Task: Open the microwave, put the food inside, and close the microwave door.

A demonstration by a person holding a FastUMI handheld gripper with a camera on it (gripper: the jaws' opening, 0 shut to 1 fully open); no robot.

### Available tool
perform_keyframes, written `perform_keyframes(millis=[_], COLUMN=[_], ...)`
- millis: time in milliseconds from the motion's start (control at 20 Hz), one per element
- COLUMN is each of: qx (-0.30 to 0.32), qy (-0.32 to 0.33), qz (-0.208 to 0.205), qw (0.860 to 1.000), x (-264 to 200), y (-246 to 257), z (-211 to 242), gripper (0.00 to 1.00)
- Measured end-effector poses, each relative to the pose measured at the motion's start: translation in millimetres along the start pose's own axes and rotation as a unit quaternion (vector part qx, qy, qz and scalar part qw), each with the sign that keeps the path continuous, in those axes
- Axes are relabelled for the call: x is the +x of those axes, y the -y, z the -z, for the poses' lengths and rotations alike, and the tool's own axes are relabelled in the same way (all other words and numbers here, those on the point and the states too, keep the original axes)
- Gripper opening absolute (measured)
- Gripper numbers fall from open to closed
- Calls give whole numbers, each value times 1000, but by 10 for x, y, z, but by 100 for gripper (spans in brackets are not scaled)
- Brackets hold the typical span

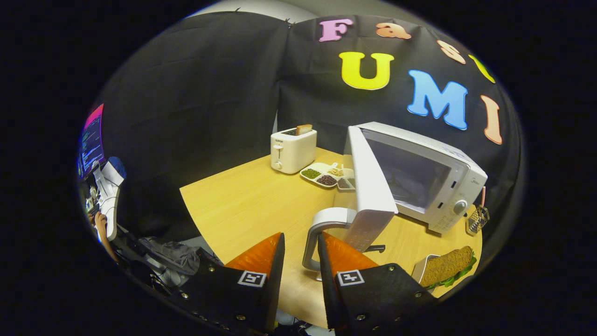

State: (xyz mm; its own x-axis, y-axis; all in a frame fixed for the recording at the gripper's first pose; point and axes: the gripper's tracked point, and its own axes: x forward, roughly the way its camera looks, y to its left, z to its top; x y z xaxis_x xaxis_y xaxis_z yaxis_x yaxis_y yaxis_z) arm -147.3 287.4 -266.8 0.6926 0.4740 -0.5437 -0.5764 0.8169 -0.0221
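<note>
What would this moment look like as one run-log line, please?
stage: opening | microwave door: swung open | claw: open, around door handle | sandwich: on table, waiting

- Toaster (pixel 293 150) holding a bread slice (pixel 303 129), at the worktop's (pixel 242 205) far edge
- Divided snack tray (pixel 326 176) just beside it
- Small wire basket (pixel 478 219) at the worktop's right edge

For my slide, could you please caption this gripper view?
Open tool straddles the handle of the open microwave door; sandwich waits nearby.

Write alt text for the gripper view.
The tool is open with the door handle of the open microwave between its fingers. A sandwich lies to the right; a toaster stands beyond.
</note>
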Motion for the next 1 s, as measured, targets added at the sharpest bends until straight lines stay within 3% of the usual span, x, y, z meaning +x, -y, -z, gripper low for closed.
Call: perform_keyframes(millis=[250, 800, 900, 1000], qx=[-46, -38, -41, -45], qy=[15, 8, 12, 16], qz=[-58, -177, -199, -247], qw=[997, 983, 979, 968], x=[193, 580, 533, 433], y=[-480, -1136, -1193, -1345], z=[-167, -364, -437, -499], gripper=[41, 39, 41, 51])
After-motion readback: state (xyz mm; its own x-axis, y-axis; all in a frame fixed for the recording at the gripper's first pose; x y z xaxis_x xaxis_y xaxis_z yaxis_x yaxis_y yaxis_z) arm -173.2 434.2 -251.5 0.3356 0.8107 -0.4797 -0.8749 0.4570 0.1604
